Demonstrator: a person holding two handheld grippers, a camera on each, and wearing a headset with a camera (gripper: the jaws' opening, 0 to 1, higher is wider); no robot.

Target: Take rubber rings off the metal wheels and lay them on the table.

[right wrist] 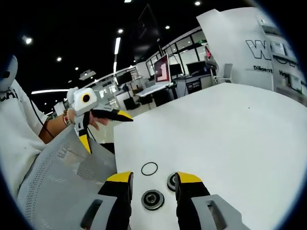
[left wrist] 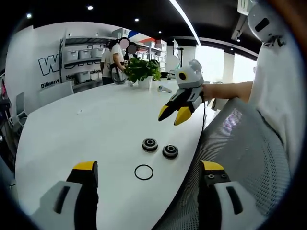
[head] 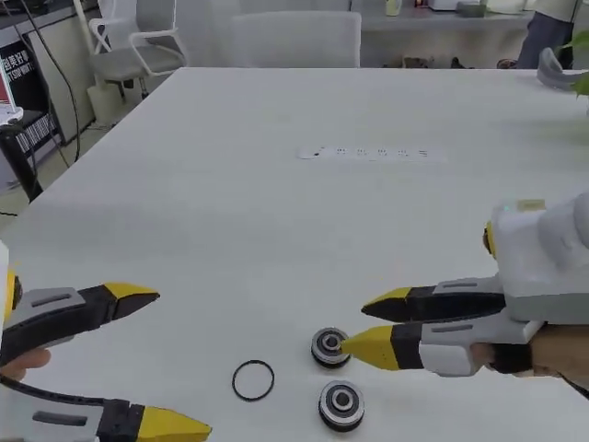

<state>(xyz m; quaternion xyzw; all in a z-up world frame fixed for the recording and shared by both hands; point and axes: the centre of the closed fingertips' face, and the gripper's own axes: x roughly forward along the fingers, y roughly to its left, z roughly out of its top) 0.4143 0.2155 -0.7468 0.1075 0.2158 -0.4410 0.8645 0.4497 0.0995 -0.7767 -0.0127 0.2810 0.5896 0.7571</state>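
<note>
I am looking down on a smooth, matte white tabletop (head: 230, 203), with the work at about 5 o'clock in the head view. Two small round wheels lie flat there. The far wheel (head: 329, 347) has the near wheel (head: 341, 405) at its 6 o'clock, just apart from it. Each shows a dark outer band around a silvery, stepped metal face with a dark bore in the middle. At roughly 9 o'clock from the near wheel lies the loose ring (head: 253, 380), a thin black hoop flat on the tabletop and touching neither wheel.

My right gripper (head: 353, 324) sits at 3 o'clock in the head view. It has a pale grey body and black jaws ending in yellow wedge tips. The jaws stand a narrow gap apart with nothing between them. The lower tip overlaps the far wheel's edge in the head view, but I cannot tell whether it touches. In the right gripper view the near wheel shows in the gap between the two tips, and the far wheel is half hidden behind the tip on the 3 o'clock side.

My left gripper (head: 184, 362) sits at 8 o'clock in the head view, its jaws spread wide and holding nothing. In the left gripper view the loose ring lies in the space between its tips, with both wheels beyond at 12 o'clock.

A grey woven mesh chair back (right wrist: 62, 167) stands just beside the tabletop's near edge.
</note>
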